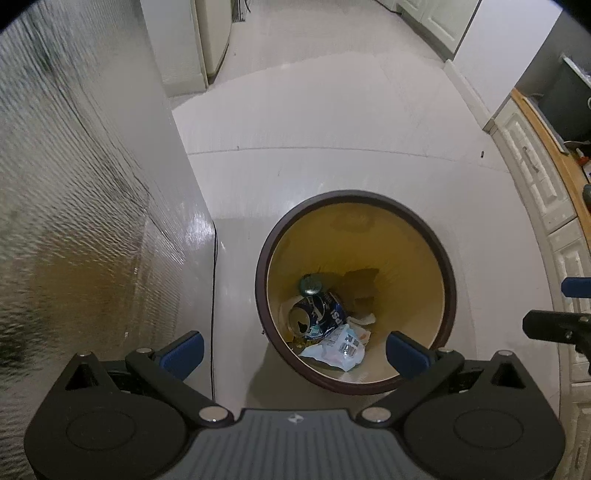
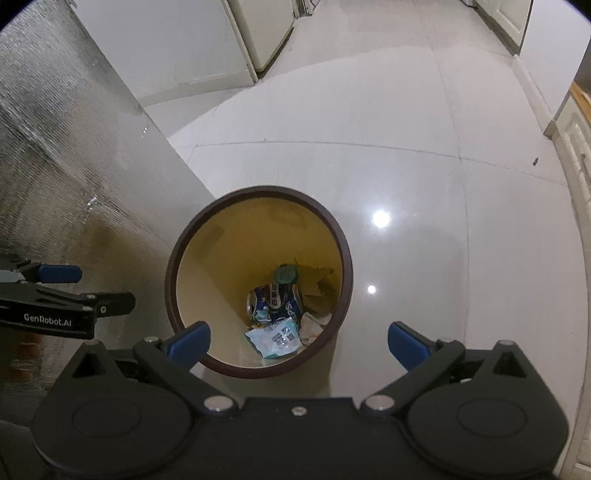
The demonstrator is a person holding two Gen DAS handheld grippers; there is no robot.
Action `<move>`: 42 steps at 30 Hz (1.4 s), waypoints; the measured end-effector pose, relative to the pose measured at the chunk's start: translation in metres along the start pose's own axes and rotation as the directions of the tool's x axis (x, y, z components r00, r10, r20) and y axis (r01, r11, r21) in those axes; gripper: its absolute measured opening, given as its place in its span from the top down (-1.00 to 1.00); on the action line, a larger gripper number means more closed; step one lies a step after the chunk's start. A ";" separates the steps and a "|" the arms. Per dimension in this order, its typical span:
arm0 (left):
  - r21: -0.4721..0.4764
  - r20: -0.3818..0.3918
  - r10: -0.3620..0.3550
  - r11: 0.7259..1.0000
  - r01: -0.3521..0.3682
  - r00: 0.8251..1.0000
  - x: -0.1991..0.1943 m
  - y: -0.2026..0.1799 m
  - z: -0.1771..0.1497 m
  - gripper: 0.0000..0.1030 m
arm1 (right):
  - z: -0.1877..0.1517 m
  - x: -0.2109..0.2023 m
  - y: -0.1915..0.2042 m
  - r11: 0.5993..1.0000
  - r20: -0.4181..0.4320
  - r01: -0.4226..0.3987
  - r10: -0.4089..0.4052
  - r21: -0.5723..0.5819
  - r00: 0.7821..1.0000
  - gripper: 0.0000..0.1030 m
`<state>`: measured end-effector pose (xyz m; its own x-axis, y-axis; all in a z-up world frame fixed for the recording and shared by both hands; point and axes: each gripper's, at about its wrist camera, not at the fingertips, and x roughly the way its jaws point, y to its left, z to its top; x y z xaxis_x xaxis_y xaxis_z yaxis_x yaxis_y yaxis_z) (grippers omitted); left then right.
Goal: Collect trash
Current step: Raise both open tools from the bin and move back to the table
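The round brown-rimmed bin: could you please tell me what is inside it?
The round brown-rimmed bin holds a crushed blue drinks can, a pale plastic wrapper, a green cap and brown paper. Anything beneath them is hidden.

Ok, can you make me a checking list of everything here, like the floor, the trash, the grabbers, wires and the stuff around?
Surface: glossy pale tiled floor, lamp glints on it.
Job's things: round bin with a dark rim and yellow inside; in it a crushed blue can, a pale wrapper, a green round cap and brown scraps.
Clutter: one small dark speck on the floor.
Grippers: left gripper and right gripper both open and empty above the bin.
Cables: thin dark cable running down beside the textured panel.
Surroundings: white cabinets with a wooden counter top, cream appliance.
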<state>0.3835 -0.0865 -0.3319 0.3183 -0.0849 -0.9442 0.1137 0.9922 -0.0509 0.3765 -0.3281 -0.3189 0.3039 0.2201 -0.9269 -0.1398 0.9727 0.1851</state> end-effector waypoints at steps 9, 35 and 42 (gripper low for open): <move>-0.006 0.078 0.007 1.000 -0.007 0.997 -0.054 -0.007 -0.006 -1.00 | -0.002 -0.044 -0.004 1.000 0.064 0.020 -0.020 -0.002 0.998 -1.00; 0.042 0.456 -0.021 0.999 0.002 0.889 -0.272 -0.053 -0.019 -1.00 | -0.025 -0.247 0.032 0.994 0.481 0.025 0.029 -0.104 0.876 -1.00; 0.063 0.585 -0.018 0.998 -0.024 0.811 -0.352 -0.060 -0.017 -1.00 | -0.030 -0.299 0.049 0.989 0.599 0.049 0.044 -0.138 0.800 -1.00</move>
<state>0.2485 -0.1148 -0.0021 0.8068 -0.1397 -0.5741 0.1650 0.9863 -0.0080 0.2505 -0.3486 -0.0426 0.8013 0.2623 -0.5376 -0.2533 0.9630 0.0923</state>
